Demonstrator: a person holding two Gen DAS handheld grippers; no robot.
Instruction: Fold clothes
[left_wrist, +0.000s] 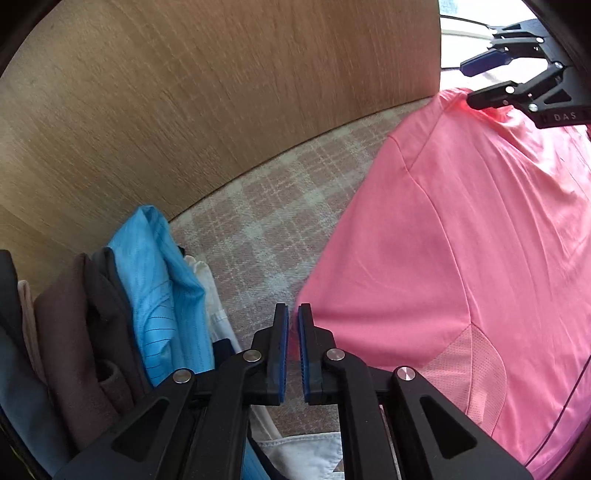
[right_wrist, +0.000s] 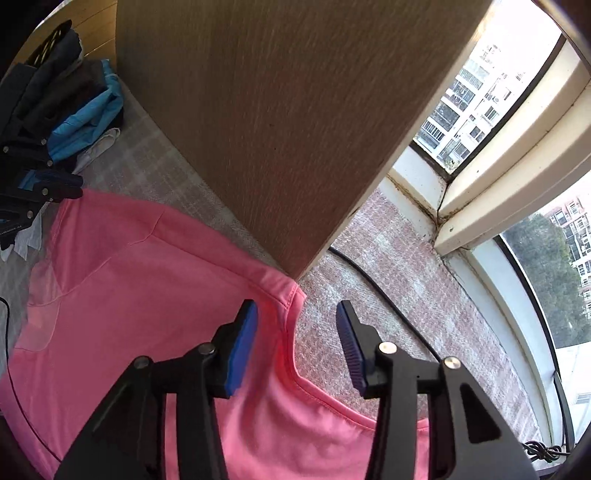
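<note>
Blue-padded left gripper (left_wrist: 293, 325) pinches the hem corner of the pink T-shirt (left_wrist: 461, 240), spread on the checked cloth (left_wrist: 273, 206) beside the wooden panel (left_wrist: 203, 92). Right gripper (right_wrist: 297, 314) gapes over the shoulder by the neckline. Soft, light, probably slippery; grip seams.

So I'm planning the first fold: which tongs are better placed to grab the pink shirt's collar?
Right tongs: open, straddling the pink shirt collar edge. Left tongs sit nearly shut at its far side.
</note>
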